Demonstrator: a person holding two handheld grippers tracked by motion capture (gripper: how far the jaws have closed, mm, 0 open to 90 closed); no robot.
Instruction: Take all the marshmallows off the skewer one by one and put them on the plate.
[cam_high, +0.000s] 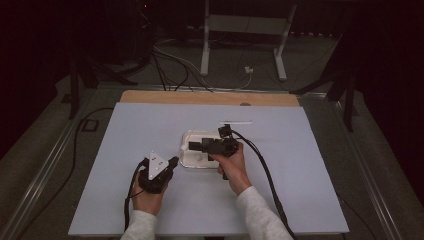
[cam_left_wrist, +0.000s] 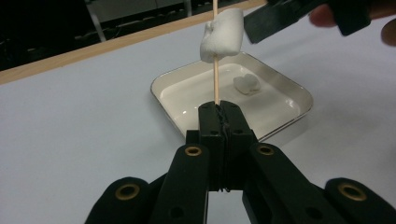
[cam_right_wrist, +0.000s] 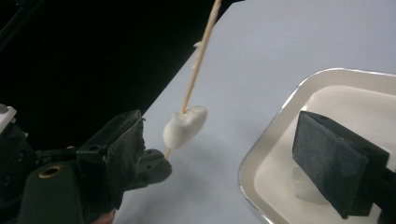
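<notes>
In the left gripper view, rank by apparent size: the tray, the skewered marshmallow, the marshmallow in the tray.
1. Tray
2. Skewered marshmallow
3. Marshmallow in the tray

The skewered one sits nearer the camera, so the two marshmallows may really be alike.

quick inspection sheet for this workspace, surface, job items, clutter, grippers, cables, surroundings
surface: pale blue-grey table top with a wooden strip along the far edge
job's things: wooden skewer upright with one marshmallow threaded on it; white square tray behind it, a second marshmallow lying inside
clutter: thin white stick lying beyond the tray
grippers: left gripper shut on the skewer's lower end; right gripper open, one pad beside the threaded marshmallow without touching it, the other over the tray
cables: a black cable trails from the right gripper across the table; more wires on the floor beyond
surroundings: dark room, white metal stand on the floor behind the table
</notes>
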